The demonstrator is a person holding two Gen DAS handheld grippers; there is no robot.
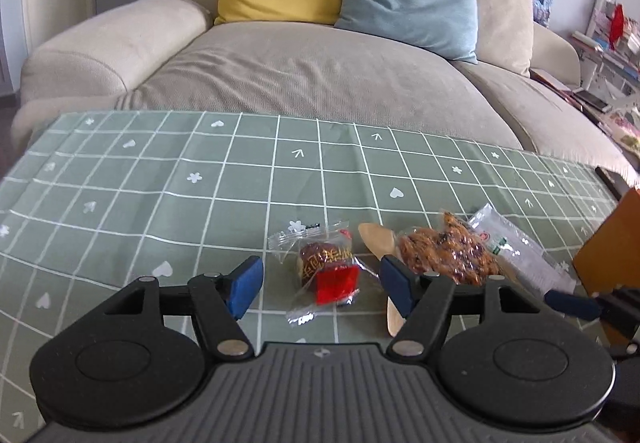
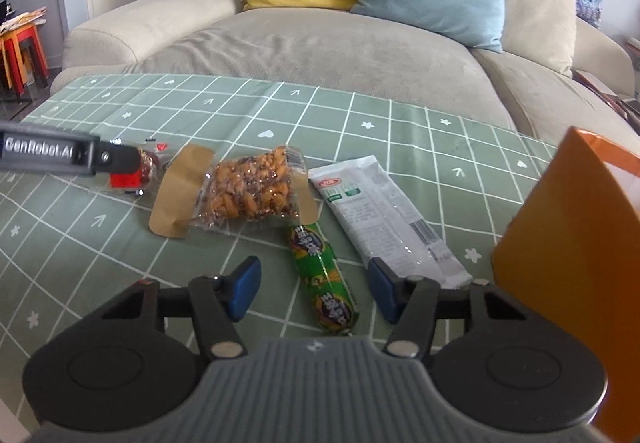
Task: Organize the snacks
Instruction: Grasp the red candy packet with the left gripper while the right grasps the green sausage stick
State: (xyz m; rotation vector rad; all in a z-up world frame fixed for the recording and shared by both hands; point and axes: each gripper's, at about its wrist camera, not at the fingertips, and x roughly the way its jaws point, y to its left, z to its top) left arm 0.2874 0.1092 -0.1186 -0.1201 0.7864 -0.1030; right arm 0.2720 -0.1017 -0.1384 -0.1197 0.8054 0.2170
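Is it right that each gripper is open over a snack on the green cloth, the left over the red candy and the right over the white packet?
Not quite: the right gripper straddles the green sausage, not the white packet, per the right wrist view. The rest holds.

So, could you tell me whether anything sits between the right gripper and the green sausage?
Nothing visible does. The green sausage lies on the cloth between the open fingers of the right gripper, pads not touching it.

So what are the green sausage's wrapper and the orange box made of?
Sausage: probably thin glossy plastic film, since it shows shiny highlights and printed graphics on a tight tube shape. Box: looks like matte card or paperboard, with flat stiff walls, a sharp folded edge and no shine, though rigid plastic is possible.
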